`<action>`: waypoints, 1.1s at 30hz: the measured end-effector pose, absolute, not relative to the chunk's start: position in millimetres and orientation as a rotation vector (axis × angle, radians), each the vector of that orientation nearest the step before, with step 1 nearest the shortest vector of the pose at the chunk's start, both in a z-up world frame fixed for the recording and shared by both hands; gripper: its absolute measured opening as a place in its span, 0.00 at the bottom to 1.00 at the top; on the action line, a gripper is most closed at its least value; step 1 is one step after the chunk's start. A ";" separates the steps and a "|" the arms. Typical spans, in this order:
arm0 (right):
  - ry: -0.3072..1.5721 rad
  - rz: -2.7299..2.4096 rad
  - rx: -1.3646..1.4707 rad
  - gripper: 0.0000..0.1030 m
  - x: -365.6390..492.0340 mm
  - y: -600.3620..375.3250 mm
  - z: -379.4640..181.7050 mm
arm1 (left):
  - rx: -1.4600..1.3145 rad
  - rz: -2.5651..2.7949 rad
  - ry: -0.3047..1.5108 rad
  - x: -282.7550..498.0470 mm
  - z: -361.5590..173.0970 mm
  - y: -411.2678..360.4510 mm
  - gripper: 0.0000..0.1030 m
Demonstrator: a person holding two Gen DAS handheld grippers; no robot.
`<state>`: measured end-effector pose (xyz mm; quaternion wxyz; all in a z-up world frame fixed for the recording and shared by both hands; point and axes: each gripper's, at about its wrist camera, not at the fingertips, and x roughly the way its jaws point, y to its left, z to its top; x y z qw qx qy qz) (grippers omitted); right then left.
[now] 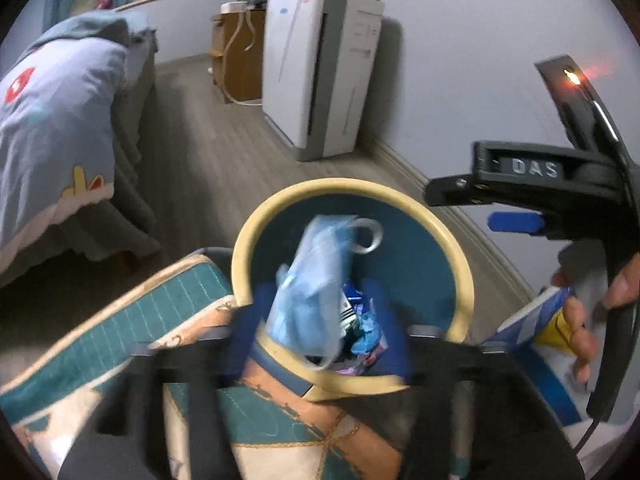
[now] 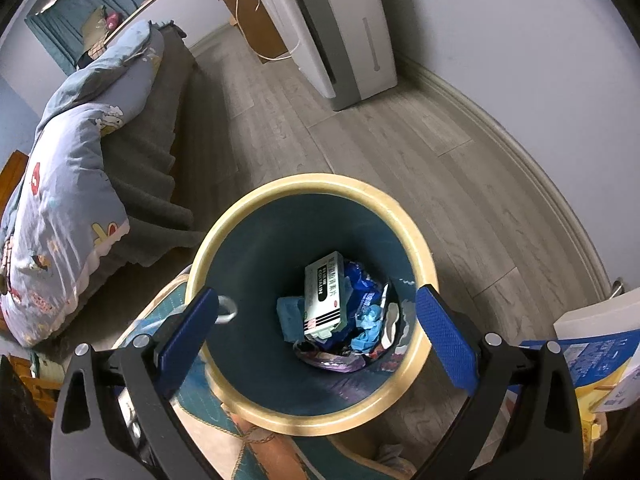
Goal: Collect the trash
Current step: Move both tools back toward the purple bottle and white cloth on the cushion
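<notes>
A round bin with a cream rim (image 1: pixel 460 256) (image 2: pixel 416 232) and teal inside stands on the floor. It holds a white and green box (image 2: pixel 324 300) and several blue wrappers (image 2: pixel 368 320). My left gripper (image 1: pixel 320 328) sits over the bin's near rim, its blue fingers (image 1: pixel 248 328) spread apart, with a light blue face mask (image 1: pixel 316 280) blurred between them over the bin. My right gripper (image 2: pixel 316 332) is open and empty above the bin; its body also shows in the left wrist view (image 1: pixel 540 184).
A bed with a blue cartoon quilt (image 2: pixel 68 200) lies left. A white air purifier (image 2: pixel 340 28) and a wooden cabinet (image 1: pixel 236 56) stand by the back wall. A patterned teal rug (image 1: pixel 120 340) lies under the bin. Books (image 2: pixel 592 352) lie at right.
</notes>
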<state>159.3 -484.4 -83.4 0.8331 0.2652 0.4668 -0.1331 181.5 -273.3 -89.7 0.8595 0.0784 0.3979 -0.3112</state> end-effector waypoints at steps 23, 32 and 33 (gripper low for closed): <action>0.968 -0.098 0.390 0.94 135.7 -393.1 -35.8 | 0.182 -0.454 0.782 146.6 -5.0 -157.5 0.91; 0.969 0.076 0.284 0.94 109.4 -297.3 -19.9 | 0.288 -0.280 0.801 100.0 -1.1 -52.4 0.92; 0.973 0.093 0.271 0.94 108.6 -286.9 -20.9 | 0.281 -0.268 0.814 95.9 -3.1 -41.3 0.92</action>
